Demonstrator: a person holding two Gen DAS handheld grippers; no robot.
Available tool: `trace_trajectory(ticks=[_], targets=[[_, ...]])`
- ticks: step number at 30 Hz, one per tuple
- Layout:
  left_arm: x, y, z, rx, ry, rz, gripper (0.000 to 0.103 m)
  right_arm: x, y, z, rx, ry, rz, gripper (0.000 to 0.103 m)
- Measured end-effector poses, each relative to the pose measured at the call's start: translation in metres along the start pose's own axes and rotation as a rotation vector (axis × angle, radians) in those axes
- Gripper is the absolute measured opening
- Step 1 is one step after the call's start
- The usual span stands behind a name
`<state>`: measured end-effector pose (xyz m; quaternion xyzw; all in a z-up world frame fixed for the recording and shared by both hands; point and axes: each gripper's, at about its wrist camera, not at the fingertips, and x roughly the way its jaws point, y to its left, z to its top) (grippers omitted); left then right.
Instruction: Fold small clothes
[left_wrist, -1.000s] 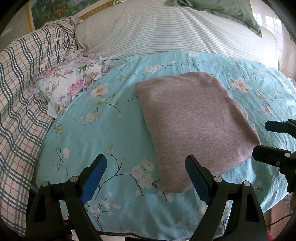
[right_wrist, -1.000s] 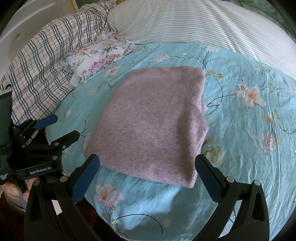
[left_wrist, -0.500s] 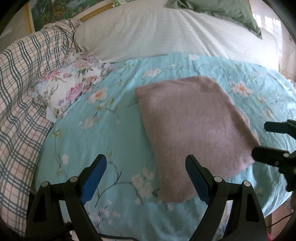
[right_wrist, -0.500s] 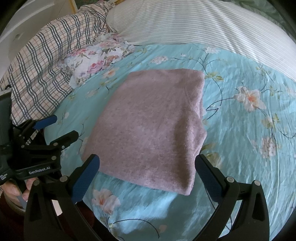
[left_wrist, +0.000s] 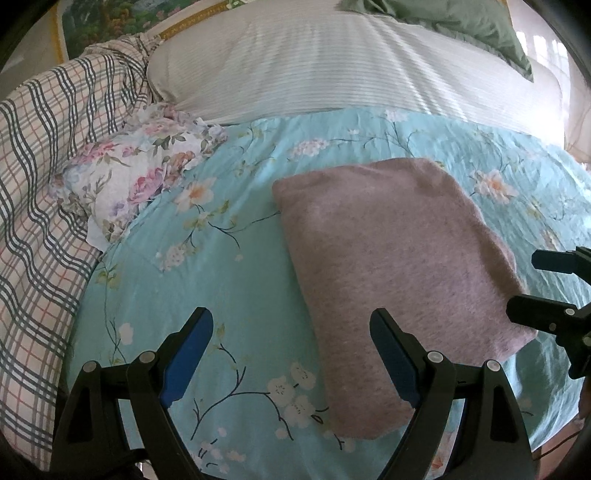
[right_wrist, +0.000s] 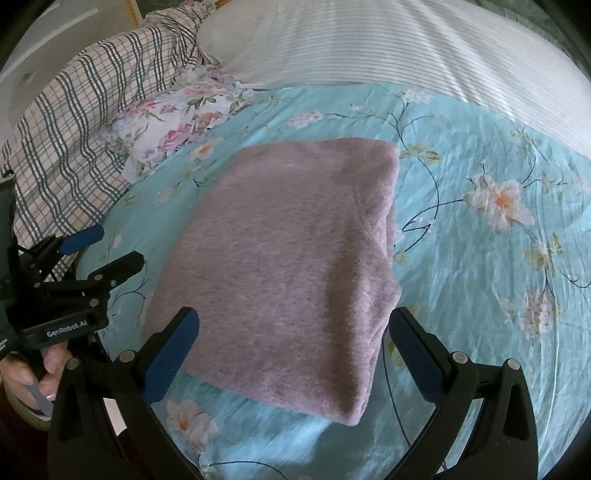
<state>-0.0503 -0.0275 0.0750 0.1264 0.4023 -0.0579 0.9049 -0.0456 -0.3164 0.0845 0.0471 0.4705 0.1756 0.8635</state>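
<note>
A mauve knit garment (left_wrist: 399, 266) lies folded into a neat rectangle on the turquoise floral bedsheet (left_wrist: 207, 273); it fills the middle of the right wrist view (right_wrist: 288, 266). My left gripper (left_wrist: 291, 354) is open and empty, hovering above the sheet at the garment's near left corner. My right gripper (right_wrist: 295, 350) is open and empty, hovering over the garment's near edge. Each gripper shows in the other's view: the right one at the far right (left_wrist: 546, 291), the left one at the left (right_wrist: 96, 251).
A crumpled floral cloth (left_wrist: 136, 177) lies at the sheet's far left. A plaid blanket (left_wrist: 40, 192) is heaped along the left. A white striped cover (left_wrist: 332, 66) and a green pillow (left_wrist: 461, 22) lie behind. The bed's front edge is near me.
Both grippers have drifted slightly back and up from the folded garment, which now sits a little lower in the left view. The garment has not changed shape. Both stay open.
</note>
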Motion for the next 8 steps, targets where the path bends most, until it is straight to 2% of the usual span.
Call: trace_trajectory(ticks=[8], targets=[[0.0019,-0.0075,-0.0021,0.016,0.013,-0.01,0.088,0.0047,0.0012,0.001,0.004,0.005,0.004,0.102]])
